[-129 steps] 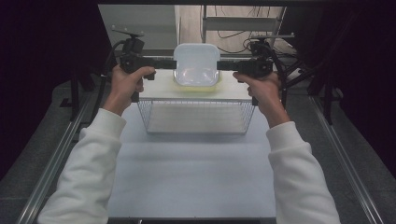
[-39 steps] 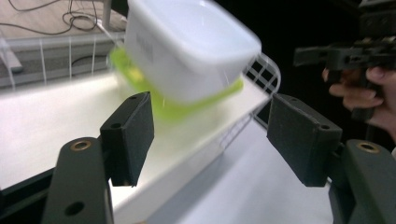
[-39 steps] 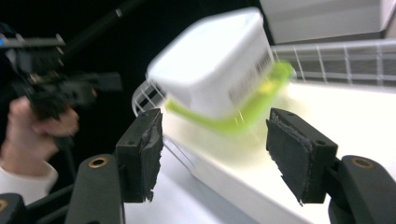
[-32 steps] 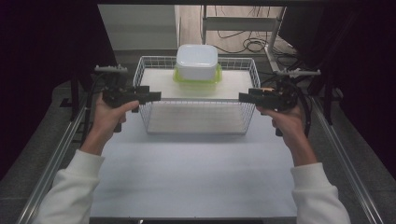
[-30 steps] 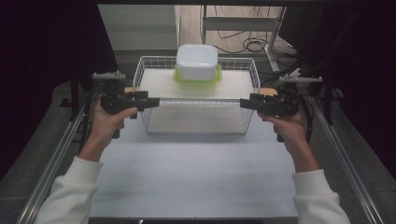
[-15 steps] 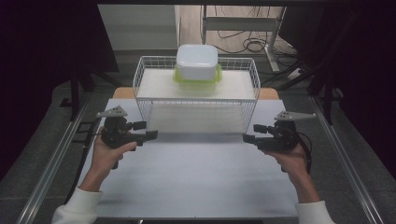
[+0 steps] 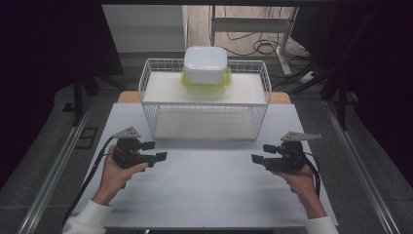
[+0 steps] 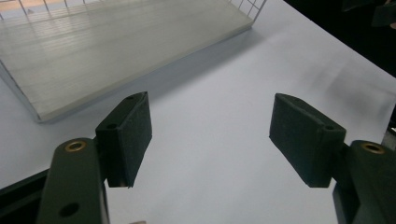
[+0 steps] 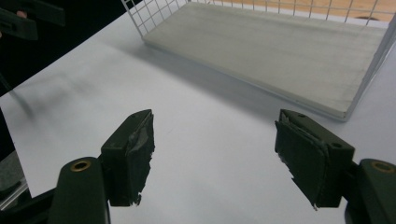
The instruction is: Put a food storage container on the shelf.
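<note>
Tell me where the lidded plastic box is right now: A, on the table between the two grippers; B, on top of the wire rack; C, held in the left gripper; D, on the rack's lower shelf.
B: the box sits on the top shelf of the wire rack, while the left gripper and right gripper are both open and empty over the table.

Left gripper (image 7: 160, 156) and right gripper (image 7: 257, 158) held low, level, tips facing each other, well apart. Left jaws wide apart, nothing between. Right jaws have just been opening, nothing between. Both forearms enter from below.
</note>
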A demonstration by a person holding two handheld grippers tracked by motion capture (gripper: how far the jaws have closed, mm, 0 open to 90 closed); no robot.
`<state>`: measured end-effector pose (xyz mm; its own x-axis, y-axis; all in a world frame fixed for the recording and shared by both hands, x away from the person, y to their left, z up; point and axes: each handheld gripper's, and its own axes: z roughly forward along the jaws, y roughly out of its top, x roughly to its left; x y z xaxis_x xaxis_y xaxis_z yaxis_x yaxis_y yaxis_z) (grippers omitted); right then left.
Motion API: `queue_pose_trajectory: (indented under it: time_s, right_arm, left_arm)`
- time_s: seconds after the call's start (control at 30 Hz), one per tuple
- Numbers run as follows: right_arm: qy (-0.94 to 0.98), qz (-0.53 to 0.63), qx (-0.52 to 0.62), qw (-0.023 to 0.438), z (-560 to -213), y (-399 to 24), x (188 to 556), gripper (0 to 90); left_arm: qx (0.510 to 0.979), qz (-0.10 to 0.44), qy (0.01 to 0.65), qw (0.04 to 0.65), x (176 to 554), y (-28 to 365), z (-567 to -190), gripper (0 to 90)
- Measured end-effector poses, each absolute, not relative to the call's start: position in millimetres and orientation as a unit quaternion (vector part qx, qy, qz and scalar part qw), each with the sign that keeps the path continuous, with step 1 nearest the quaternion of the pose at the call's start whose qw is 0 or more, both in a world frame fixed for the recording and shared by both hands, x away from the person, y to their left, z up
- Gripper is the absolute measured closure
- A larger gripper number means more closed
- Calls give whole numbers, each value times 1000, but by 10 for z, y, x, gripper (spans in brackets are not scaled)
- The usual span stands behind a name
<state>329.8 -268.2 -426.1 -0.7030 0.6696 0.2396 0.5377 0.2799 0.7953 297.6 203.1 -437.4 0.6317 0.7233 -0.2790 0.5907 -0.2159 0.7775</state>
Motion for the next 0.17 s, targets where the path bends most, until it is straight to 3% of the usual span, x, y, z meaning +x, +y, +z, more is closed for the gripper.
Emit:
queue_pose_trajectory:
  time_s: [0.17]
  right_arm:
    - [795,469,378,75,-4269,-2694,3289,251]
  left_arm:
    - [775,73,427,460,2989,2039,-4399,283]
